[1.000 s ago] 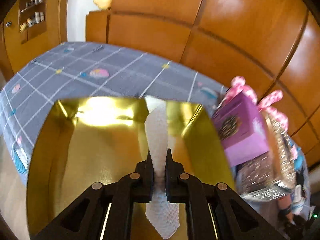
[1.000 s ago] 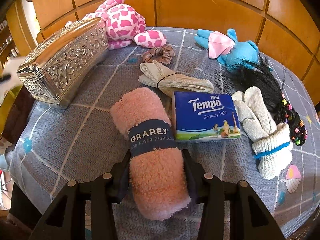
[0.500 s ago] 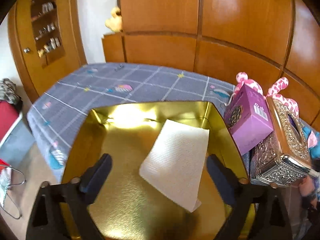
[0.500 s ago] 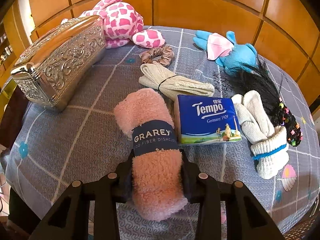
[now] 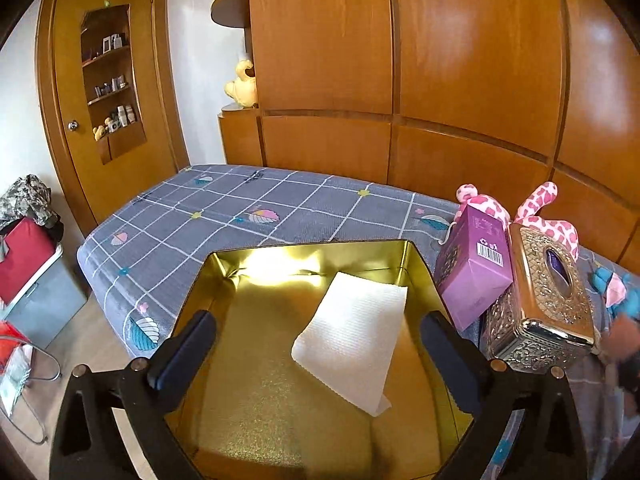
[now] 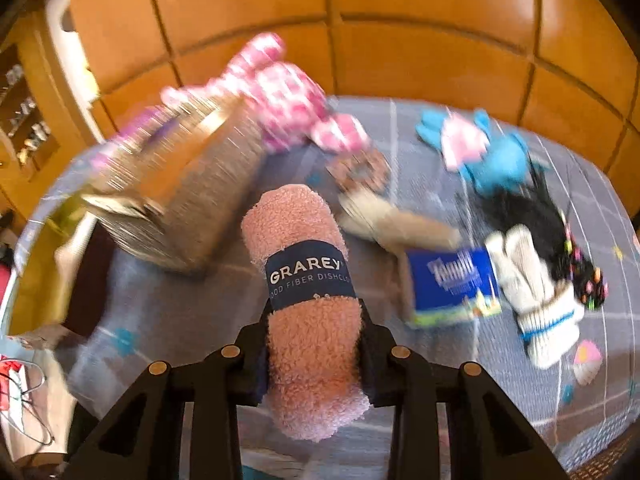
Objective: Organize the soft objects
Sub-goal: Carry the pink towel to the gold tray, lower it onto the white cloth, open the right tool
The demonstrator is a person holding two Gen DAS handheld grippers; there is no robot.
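Bed: grey checked sheet (image 5: pixel 280 208).
Gold tin (image 5: pixel 420 264): one white napkin (image 5: pixel 352 336) inside.
Left gripper (image 5: pixel 320 348): jaws wide, empty.
Right gripper (image 6: pixel 314 348): closing on pink dishcloth roll (image 6: pixel 304 280).
Blurred: silver tissue box (image 6: pixel 188 200).

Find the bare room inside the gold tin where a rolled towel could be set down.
Free: the gold tin floor between its left wall and the white cloth, plus the near floor below the cloth. Crowded: the tin's right side, under the cloth, with the purple box just outside.

Materials and finishes around the gold tin (image 5: pixel 418 264)

Glossy, mirror-like metal is seen on the tin; inside it lies embossed white paper (image 5: pixel 352 336). Just beside it, an ornate, seemingly metal box (image 5: pixel 548 304). The pink rolled cloth (image 6: pixel 308 320) is fluffy, paper-banded.
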